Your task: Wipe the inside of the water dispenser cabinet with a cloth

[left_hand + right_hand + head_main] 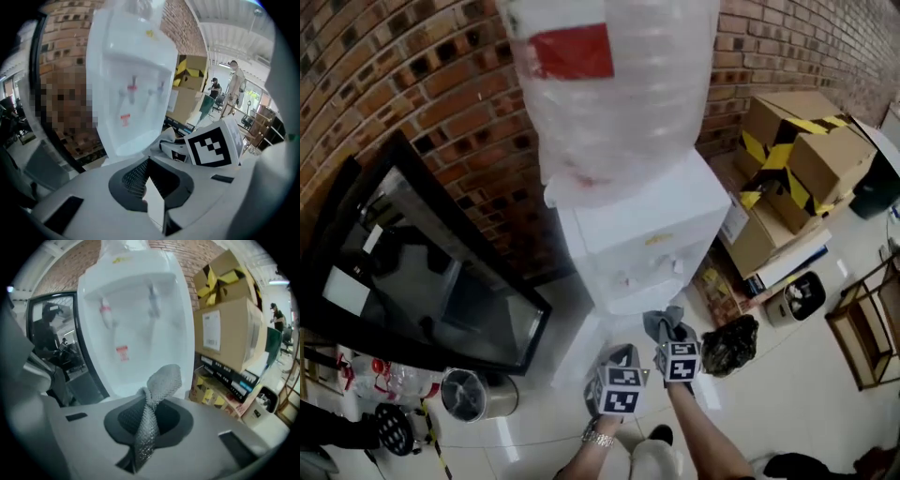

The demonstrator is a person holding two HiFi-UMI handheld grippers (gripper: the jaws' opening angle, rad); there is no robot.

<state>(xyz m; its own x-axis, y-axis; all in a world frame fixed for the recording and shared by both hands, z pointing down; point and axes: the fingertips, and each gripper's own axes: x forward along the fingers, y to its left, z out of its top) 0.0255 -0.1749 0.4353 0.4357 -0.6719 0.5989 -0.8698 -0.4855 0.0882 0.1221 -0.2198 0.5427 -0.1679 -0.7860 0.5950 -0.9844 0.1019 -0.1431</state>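
The right tongs (148, 403) are clamped on a grey cloth (164, 379). Its free end sticks up past the tips toward the white dispenser (642, 234) at 12 o'clock. The left tongs (149, 162) are just beside them at 9 o'clock, tips together and holding nothing. Both tongs hover low in front of the dispenser's lower body. A large bottle (609, 84) sits on top of the dispenser, which stands against a brick wall (412, 75). In the head view, cardboard boxes (797, 159) are at 2 o'clock from the dispenser. A black glass panel (422, 272) leans at 9 o'clock, and a metal bin (471, 394) is at 8 o'clock.
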